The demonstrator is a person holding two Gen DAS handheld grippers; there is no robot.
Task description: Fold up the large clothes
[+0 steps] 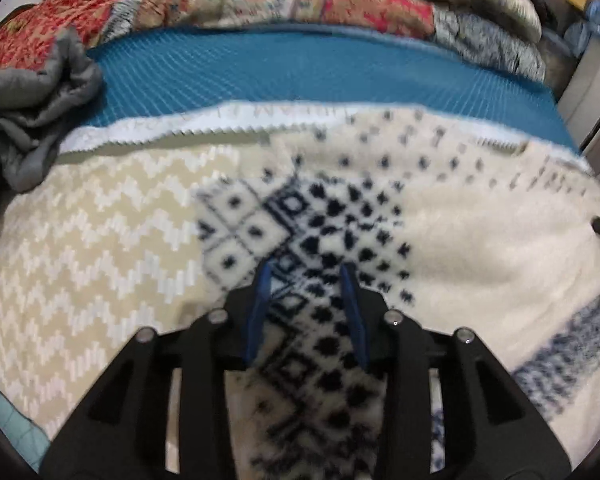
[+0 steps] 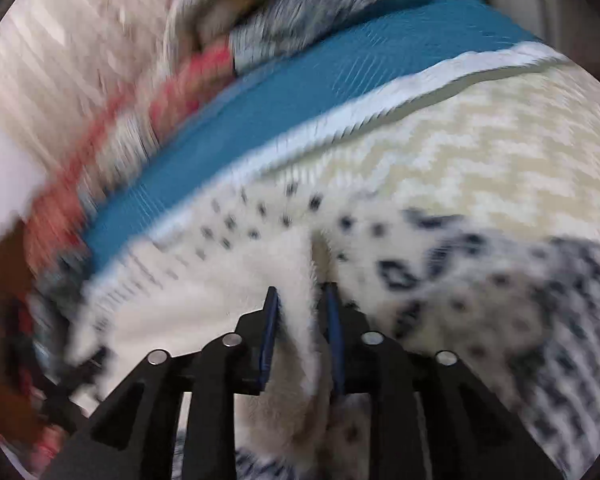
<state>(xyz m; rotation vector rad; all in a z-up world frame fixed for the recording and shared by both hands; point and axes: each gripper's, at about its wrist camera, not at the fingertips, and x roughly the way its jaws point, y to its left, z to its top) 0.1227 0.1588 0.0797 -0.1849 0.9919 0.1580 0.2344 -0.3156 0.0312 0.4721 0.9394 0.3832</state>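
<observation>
Left gripper [image 1: 308, 270] nearest: blue pads apart, nothing pinched, hovering over navy-diamond band of cream fleece sweater [image 1: 460, 240]. Right gripper [image 2: 302, 294]: raised cream ridge between parted pads, contact unclear. Sweater spreads ahead of both across zigzag-patterned beige sheet [image 1: 100, 248]; blue mat [image 1: 300, 72] beyond.

A blue mat [image 1: 300, 76] carries a zigzag cloth [image 1: 100, 248] and fleece garment [image 1: 480, 240].
</observation>
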